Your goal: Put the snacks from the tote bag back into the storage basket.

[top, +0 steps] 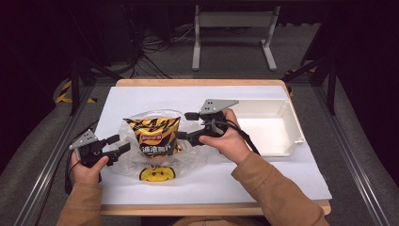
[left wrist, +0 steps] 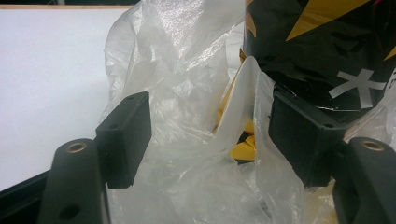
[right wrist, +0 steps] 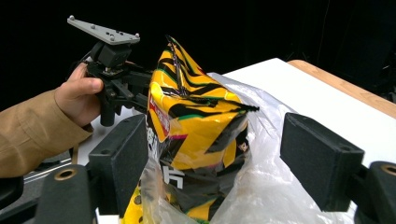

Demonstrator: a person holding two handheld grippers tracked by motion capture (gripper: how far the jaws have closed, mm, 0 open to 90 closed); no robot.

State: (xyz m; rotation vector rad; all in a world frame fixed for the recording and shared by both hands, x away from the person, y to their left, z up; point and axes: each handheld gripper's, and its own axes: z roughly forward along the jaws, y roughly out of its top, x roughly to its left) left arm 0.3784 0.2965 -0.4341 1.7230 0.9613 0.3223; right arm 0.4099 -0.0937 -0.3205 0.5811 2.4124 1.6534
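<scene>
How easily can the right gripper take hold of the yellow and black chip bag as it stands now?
Probably yes. The right gripper is open, with the chip bag standing upright between its jaws. Only the thin clear plastic bag around the lower part lies in between, so the pads might catch it too.

Right gripper (right wrist: 215, 154) jaws standing open around a yellow-black chip bag (right wrist: 196, 135) sitting upright in a clear plastic bag (right wrist: 271, 186).
</scene>
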